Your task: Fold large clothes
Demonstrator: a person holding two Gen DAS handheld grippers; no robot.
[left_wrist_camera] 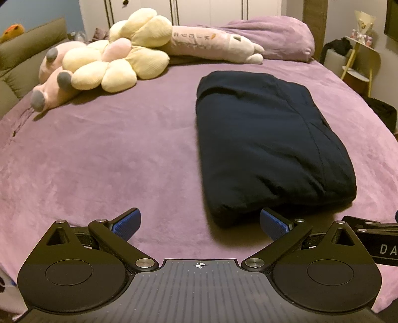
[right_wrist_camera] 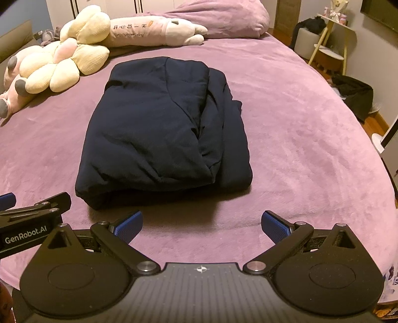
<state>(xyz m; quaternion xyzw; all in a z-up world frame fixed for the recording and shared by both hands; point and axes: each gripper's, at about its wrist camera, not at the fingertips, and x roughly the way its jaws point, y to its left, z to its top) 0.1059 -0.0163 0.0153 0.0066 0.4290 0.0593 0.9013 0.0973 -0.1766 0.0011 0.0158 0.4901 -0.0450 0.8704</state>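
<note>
2 blue-padded fingers of the left gripper [left_wrist_camera: 200, 224] stand wide apart over the purple bedspread [left_wrist_camera: 99, 154], clamped on nothing; in the left wrist view the dark navy garment [left_wrist_camera: 268, 139] lies folded into a thick rectangle, its near edge just beyond the right finger; yellow and pink plush toys [left_wrist_camera: 104, 64] sit far behind. From the right wrist view, the right gripper [right_wrist_camera: 202, 227] is likewise spread and empty, near the garment's [right_wrist_camera: 161, 129] front edge; the left gripper [right_wrist_camera: 32, 211] shows at the left edge.

A purple bed [right_wrist_camera: 286, 139] carries a folded navy garment [right_wrist_camera: 164, 129] mid-frame, plush toys [right_wrist_camera: 62, 62] upper left, and a duvet [right_wrist_camera: 223, 17] at top.
</note>
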